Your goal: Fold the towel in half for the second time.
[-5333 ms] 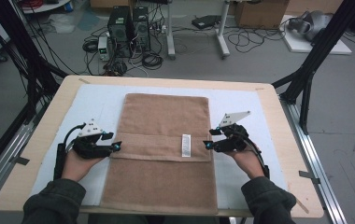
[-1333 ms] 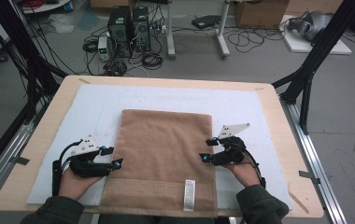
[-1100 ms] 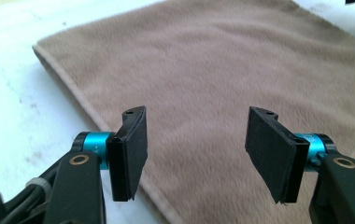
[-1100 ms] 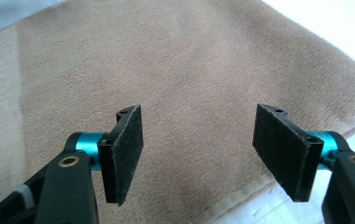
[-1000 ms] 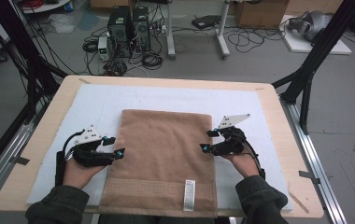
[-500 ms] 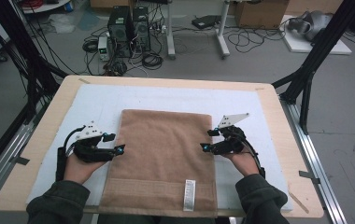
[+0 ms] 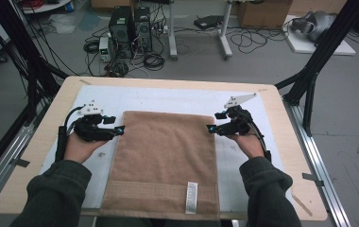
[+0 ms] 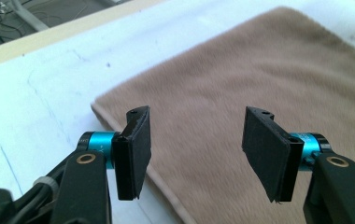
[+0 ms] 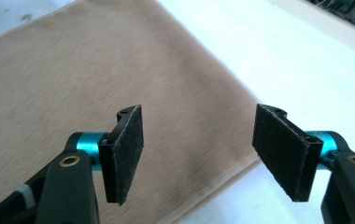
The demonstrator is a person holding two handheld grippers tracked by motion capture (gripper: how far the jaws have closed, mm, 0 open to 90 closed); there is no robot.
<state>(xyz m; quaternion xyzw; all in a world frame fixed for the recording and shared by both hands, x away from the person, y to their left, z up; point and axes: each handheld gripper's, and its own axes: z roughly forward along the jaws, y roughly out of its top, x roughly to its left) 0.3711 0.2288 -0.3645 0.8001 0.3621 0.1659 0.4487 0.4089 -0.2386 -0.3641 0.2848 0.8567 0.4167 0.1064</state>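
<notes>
Two hand-held grippers flank a brown towel that lies flat on the white mat of the worktop, its long axis running from the far side toward the person, with the near end hanging over the worktop's front edge. A white label sits near that end. The left hand-held gripper is at the towel's far left corner, and the right hand-held gripper is at the far right corner; each points inward across the short axis, so the cloth lies straight ahead of both. Both are about equally near their own corner.

Seen from the left gripper view, the left hand-held gripper's jaws stand wide apart with nothing between them, straddling the hemmed side edge of the towel just short of the corner. From the right gripper view the right hand-held gripper's jaws are likewise spread and empty over the towel edge. Judging by this, the next move is to pinch both far corners. Nothing stands in the way; the cables and computers are on the floor beyond the worktop
</notes>
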